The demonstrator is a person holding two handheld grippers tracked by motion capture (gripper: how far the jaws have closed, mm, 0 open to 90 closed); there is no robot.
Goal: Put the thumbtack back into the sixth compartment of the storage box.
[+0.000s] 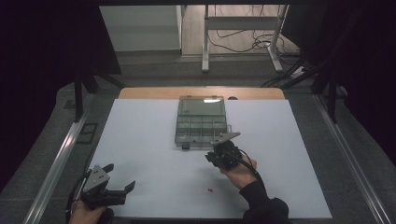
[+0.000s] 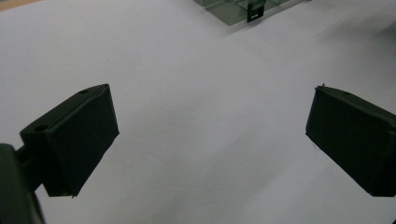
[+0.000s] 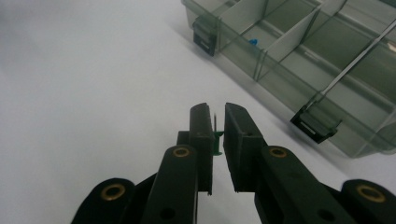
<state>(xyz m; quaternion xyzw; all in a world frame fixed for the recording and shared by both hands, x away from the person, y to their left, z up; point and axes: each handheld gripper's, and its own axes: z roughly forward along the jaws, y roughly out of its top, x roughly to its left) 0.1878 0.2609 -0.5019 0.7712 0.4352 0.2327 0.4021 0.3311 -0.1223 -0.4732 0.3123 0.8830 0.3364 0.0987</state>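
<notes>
Green pushpin (image 3: 216, 140), 1, clamped in right tool (image 3: 218, 122); left tool (image 2: 210, 135) jaws apart, empty. 1 red pushpin (image 1: 211, 190) on desk (image 1: 140, 154); 1 blue pushpin (image 3: 253, 42) in box (image 3: 327, 74).

Box (image 3: 327, 60) cut off by the frame's edge.

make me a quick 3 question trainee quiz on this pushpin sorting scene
1. True or false: the right tool grips a green pushpin.
2. What colour is the pushpin lying loose on the white table?
A red
B yellow
C black
3. Fill in: the left tool is ____.

Key:
1. true
2. A
3. open, holding nothing, well away from the compartment box
</notes>
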